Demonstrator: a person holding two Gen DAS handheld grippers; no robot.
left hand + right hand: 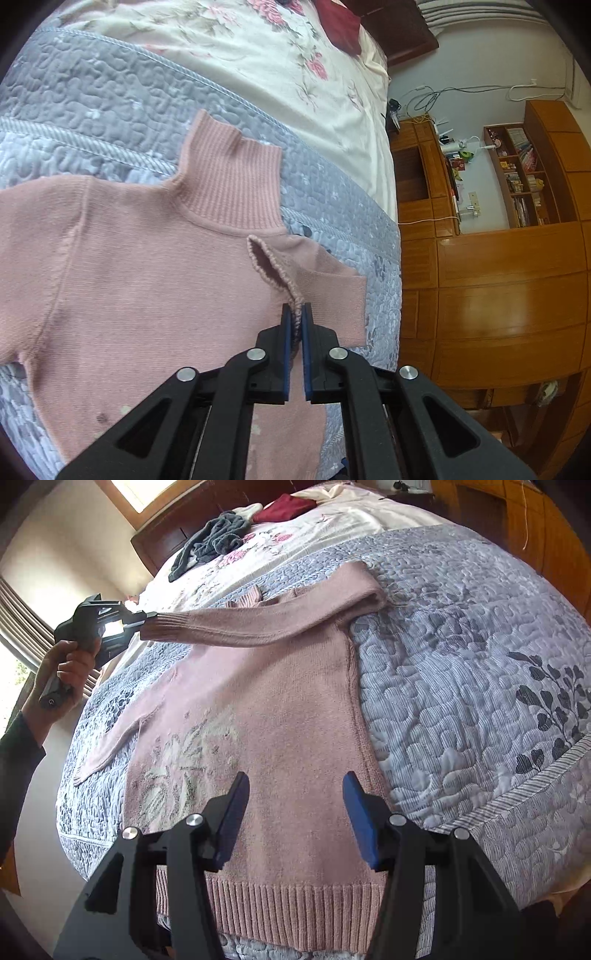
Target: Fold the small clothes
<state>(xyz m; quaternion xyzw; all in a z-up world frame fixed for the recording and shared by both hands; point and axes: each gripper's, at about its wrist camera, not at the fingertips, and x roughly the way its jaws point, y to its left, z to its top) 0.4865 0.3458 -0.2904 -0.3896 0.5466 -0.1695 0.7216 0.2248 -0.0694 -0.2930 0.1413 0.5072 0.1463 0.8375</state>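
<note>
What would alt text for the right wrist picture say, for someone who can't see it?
A pink sweater lies flat on a grey quilted bedspread, seen over the open right gripper hovering near its ribbed hem. Across the bed, a hand holds the left gripper, which pinches the cuff of one sleeve and draws it across the sweater's chest.

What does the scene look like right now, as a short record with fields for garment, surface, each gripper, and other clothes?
garment: pink sweater, flat, one sleeve pulled across the chest
surface: grey quilted bedspread
left gripper: shut on the sleeve cuff
right gripper: open, above the hem
other clothes: grey garment, dark red garment
</note>
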